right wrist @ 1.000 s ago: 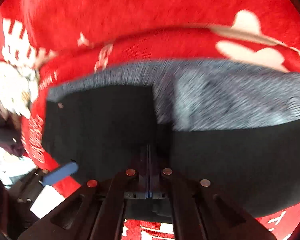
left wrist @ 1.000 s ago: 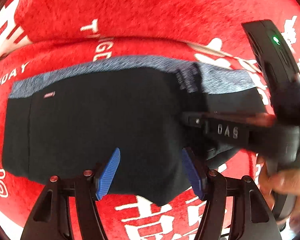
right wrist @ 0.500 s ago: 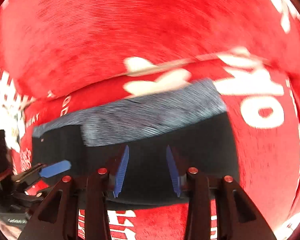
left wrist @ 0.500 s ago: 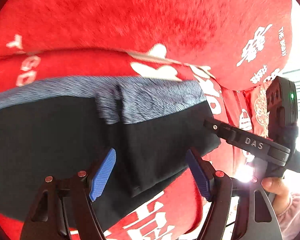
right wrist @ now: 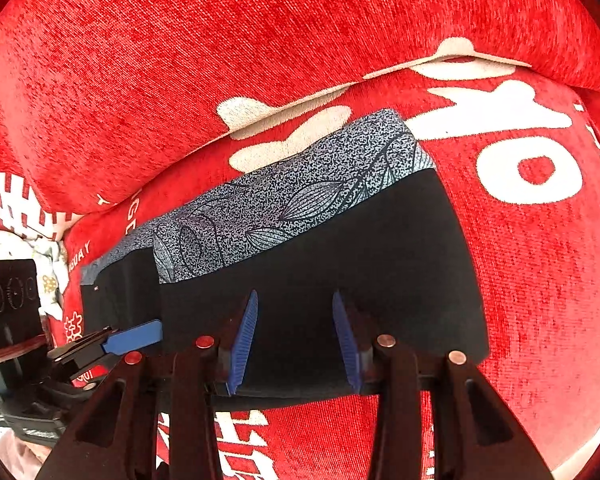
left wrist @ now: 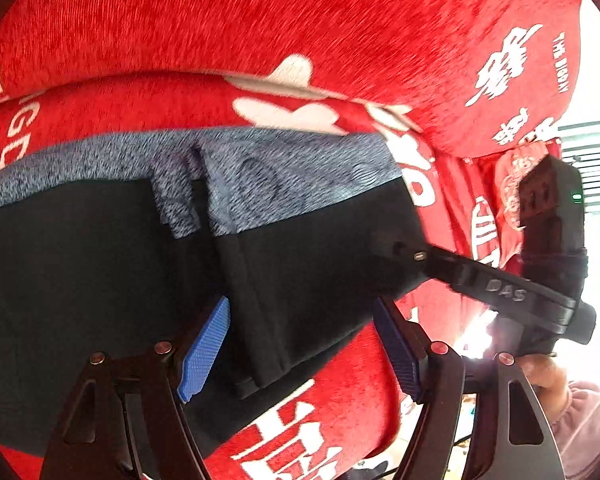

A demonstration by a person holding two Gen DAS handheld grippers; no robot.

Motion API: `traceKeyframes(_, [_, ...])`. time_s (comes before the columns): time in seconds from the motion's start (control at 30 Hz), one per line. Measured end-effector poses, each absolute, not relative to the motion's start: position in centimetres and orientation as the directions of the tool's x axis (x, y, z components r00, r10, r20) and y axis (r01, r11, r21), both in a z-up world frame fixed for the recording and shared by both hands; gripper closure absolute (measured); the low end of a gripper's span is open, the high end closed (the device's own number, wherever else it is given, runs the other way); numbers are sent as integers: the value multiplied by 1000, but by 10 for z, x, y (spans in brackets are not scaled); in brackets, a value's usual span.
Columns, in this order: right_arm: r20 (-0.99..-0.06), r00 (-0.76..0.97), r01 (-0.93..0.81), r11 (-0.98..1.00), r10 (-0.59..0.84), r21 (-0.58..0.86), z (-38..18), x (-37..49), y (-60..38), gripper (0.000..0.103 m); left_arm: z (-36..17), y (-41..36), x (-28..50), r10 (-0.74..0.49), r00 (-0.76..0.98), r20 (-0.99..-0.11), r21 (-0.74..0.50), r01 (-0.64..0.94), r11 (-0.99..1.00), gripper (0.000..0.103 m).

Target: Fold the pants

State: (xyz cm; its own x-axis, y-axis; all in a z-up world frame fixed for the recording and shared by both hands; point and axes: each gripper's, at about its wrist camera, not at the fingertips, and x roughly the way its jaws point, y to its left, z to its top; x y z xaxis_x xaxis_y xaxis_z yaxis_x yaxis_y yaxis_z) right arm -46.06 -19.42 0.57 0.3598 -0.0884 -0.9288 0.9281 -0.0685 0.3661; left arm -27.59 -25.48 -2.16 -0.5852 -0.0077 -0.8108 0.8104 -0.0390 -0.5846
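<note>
A: What's the fabric like?

B: The pants (right wrist: 320,264) are matte black with a speckled grey waistband (right wrist: 300,196) printed with fine leaf outlines. They lie folded over on the seat of a red sofa (right wrist: 260,60), a ribbed, chenille-looking cover with white lettering. In the left wrist view a folded edge (left wrist: 252,300) runs down the cloth as a narrow raised strip.

A: And the grippers?

B: The left gripper (left wrist: 300,344) has its ridged blue pads (left wrist: 204,344) spread wide, the near hem of the pants between them, nothing pinched. The right gripper (right wrist: 296,340) is likewise parted, pads (right wrist: 242,340) standing either side of the black cloth (whether they touch it I cannot tell). Its black body (left wrist: 500,288) shows at the pants' right edge in the left view, with a hand (left wrist: 548,376) behind.

A: Any change from a second ago?

B: Yes. The right gripper's jaws were pressed together on the fabric then; half a second ago they had parted, and now they stand wider. The left camera has swung toward the pants' right end. The right view, smeared before, is now sharp enough to read the leaf print.
</note>
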Motion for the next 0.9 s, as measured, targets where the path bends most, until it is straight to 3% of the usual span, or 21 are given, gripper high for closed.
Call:
traceKeyframes(0.4, [-925, 370, 923, -80, -87, 376, 3, -466, -192, 60, -15, -252, -291, -3, -612, -791, -611, 789, -62, 29])
traceKeyframes(0.43, [-925, 369, 923, -80, -86, 376, 3, -466, -192, 60, -21, -253, -293, 9, -603, -798, -603, 796, -55, 40])
traceKeyframes(0.47, [-926, 369, 924, -81, -85, 375, 3, -465, -192, 60, -27, -255, -296, 18, -577, -816, -577, 815, -51, 66])
traceKeyframes(0.53, [-926, 368, 924, -81, -82, 374, 2, -465, -193, 60, -33, -257, -300, 22, -523, -852, -523, 850, -57, 99])
traceKeyframes(0.77, [-915, 384, 922, -12, -121, 388, 31, -472, -198, 61, -17, -241, -277, -53, -503, -863, -499, 864, -73, 99])
traceKeyframes(0.83, [-925, 358, 932, -10, -126, 362, 29, -477, -207, 69, -21, -240, -279, -47, -497, -866, -494, 867, -69, 99])
traceKeyframes(0.9, [-928, 354, 932, -34, -117, 360, 19, -483, -219, 69, -24, -240, -283, -50, -485, -873, -482, 873, -72, 99])
